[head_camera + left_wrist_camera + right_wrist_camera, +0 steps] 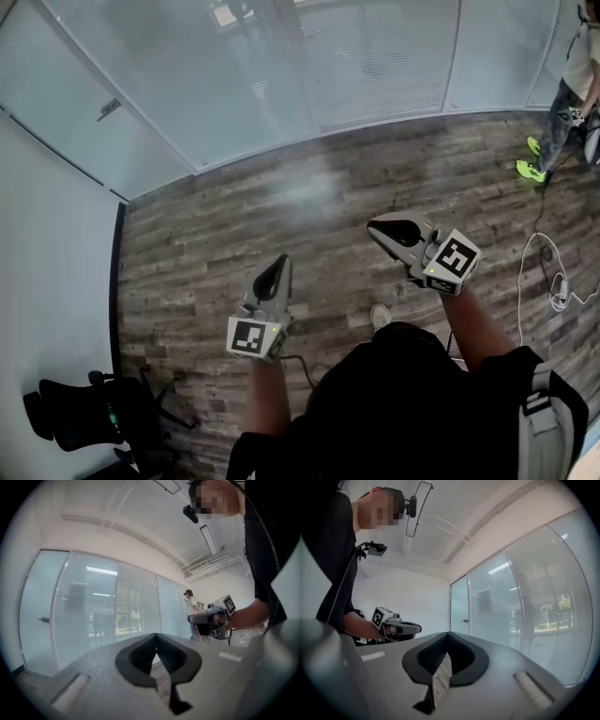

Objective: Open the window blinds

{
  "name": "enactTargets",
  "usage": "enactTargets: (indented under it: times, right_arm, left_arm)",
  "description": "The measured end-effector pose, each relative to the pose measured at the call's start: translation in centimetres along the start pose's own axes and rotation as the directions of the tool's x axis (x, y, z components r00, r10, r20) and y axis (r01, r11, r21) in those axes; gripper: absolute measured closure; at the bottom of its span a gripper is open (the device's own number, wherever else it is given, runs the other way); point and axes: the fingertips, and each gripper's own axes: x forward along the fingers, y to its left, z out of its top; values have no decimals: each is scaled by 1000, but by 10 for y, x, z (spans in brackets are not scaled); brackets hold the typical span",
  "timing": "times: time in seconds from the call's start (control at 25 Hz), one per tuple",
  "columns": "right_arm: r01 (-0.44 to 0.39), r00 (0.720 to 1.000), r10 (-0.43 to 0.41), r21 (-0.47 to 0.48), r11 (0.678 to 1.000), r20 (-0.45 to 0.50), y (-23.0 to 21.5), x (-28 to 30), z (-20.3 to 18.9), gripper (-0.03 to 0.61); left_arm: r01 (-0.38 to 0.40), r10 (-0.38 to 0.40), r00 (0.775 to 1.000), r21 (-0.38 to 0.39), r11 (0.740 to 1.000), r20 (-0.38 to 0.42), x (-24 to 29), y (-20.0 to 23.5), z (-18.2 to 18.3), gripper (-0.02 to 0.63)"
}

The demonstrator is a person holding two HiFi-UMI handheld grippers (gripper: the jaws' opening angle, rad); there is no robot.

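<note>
The window blinds (375,56) hang behind a frosted glass wall across the far side of the room, their slats showing as faint horizontal lines. They also show in the left gripper view as blinds (101,606) and in the right gripper view as blinds (543,597). My left gripper (281,265) is held level over the wood floor, shut and empty, some way short of the glass. My right gripper (379,228) is beside it, a little farther forward, also shut with nothing in it. Each gripper sees the other: right gripper (208,619), left gripper (401,629).
A person (574,94) in green shoes stands at the far right by the glass. A white cable (553,272) lies on the floor to the right. A black office chair (84,417) stands at the near left beside a white wall. A glass door with a handle (109,109) is at the left.
</note>
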Motion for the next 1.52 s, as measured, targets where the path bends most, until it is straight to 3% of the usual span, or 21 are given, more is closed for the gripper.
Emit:
enactTargets:
  times: [0.56, 1.04, 1.52]
  right_arm:
    - [-96, 995, 96, 34, 995, -6, -88, 12, -11, 574]
    - [-110, 994, 110, 53, 993, 0, -114, 5, -20, 574]
    - [-62, 998, 63, 59, 996, -10, -133, 10, -22, 573]
  left_arm:
    - [-87, 87, 996, 41, 995, 5, 79, 30, -8, 610]
    - [-116, 117, 993, 28, 993, -18, 106, 32, -5, 610]
    - [-56, 56, 998, 41, 998, 0, 126, 37, -6, 611]
